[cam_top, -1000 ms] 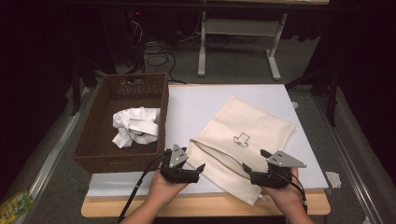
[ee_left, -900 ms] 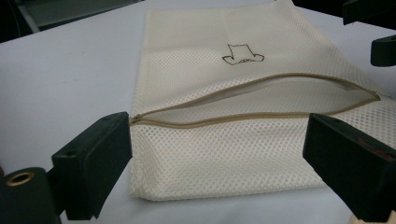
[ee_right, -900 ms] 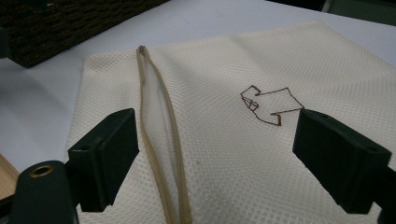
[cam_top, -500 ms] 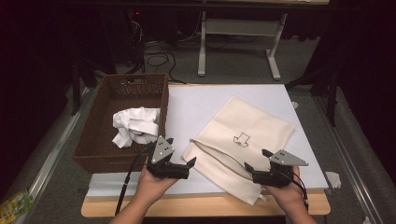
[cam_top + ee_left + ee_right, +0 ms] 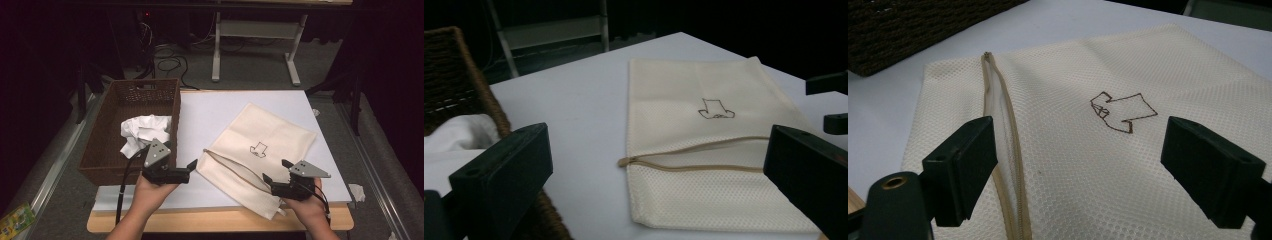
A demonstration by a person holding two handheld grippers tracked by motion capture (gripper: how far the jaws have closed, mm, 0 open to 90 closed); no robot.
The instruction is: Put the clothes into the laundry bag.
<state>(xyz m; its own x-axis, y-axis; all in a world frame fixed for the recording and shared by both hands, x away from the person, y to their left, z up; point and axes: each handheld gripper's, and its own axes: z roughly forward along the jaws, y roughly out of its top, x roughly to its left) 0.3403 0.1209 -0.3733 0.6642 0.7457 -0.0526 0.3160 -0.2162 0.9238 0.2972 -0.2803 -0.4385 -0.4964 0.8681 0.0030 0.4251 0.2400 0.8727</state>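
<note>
From the high view, the left gripper (image 5: 187, 169) hung with jaws spread and empty beside the wicker basket (image 5: 102, 150) holding the white cloth (image 5: 142, 131); reaching it meant clearing the basket wall. The left gripper view placed the mesh bag (image 5: 684, 200) flat on the table (image 5: 574, 115), zipper (image 5: 684, 162) parted. In the right gripper view, the right gripper (image 5: 1075, 162) hovered wide and empty above the bag; pinching one zipper edge would widen the mouth.
</note>
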